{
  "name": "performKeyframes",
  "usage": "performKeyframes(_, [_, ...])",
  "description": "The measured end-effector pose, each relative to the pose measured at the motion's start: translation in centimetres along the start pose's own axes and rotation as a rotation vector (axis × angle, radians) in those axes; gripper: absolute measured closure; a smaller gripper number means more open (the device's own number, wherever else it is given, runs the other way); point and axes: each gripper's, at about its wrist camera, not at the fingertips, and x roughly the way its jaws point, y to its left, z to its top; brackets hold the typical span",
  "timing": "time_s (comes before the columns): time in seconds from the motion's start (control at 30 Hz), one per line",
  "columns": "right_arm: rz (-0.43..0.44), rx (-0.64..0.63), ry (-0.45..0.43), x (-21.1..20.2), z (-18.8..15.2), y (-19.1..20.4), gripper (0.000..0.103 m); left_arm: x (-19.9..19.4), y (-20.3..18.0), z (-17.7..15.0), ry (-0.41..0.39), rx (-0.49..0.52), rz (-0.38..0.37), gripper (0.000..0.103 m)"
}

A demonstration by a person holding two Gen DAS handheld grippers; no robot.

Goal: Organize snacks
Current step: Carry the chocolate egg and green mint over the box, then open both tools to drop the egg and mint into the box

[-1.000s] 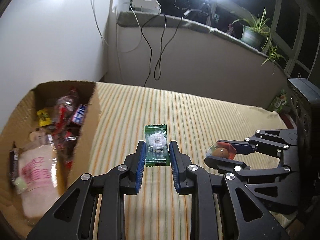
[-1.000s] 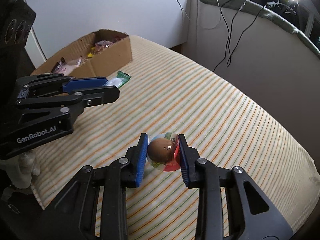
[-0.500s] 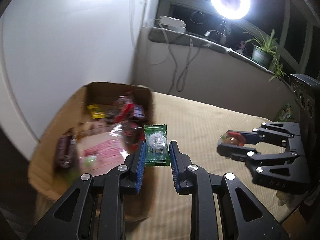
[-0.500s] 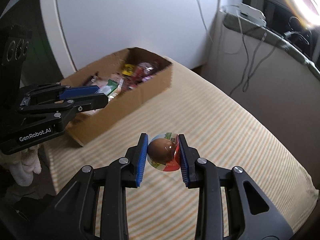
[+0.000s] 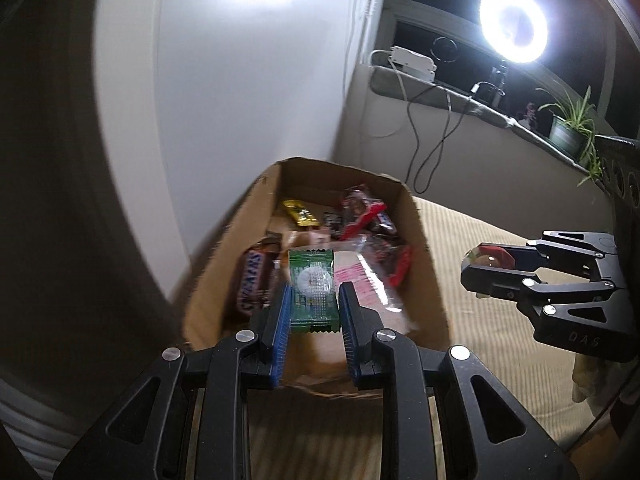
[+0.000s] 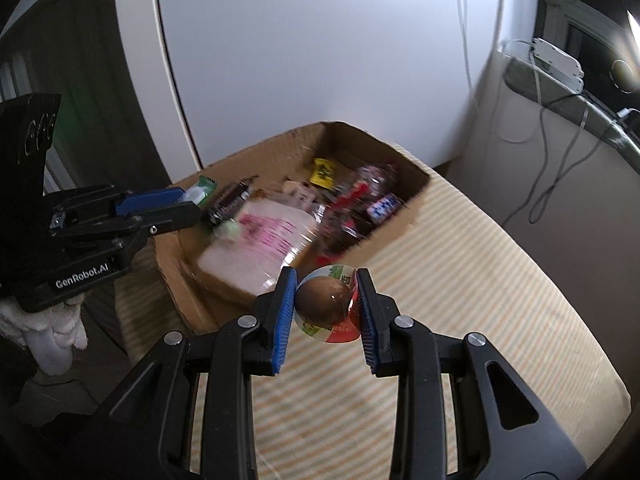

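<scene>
1. We read "SNICKERS" on a brown bar wrapper lying in the cardboard box.
2. We read "GenRobot.AI" on the left hand-held gripper.
3. We read "DAS" on the right hand-held gripper.

Left wrist view looked steeply down, close above the open brown cardboard box of wrapped snacks; right wrist view faced it obliquely from the striped-cloth side. Both views shared the box.

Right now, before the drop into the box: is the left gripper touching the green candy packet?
Touching. The left wrist view shows the left gripper with both blue pads pressed against the sides of the green candy packet.
</scene>
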Motion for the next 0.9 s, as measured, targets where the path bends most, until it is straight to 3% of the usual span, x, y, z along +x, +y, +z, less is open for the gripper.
performKeyframes(0.63, [0.062, -0.047, 0.013, 3.2, 1.7, 3.5, 0.069, 0.1, 2.2, -0.2, 0.004, -0.023, 0.023, 0.080])
performKeyframes(0.8, [0.051, -0.050, -0.006, 2.9, 1.8, 3.6, 0.047, 0.0, 2.0, -0.2, 0.000, -0.017, 0.034, 0.079])
performKeyframes(0.9, [0.050, -0.043, -0.014, 2.5, 1.9, 3.4, 0.045, -0.2, 2.0, -0.2, -0.004, -0.015, 0.038, 0.070])
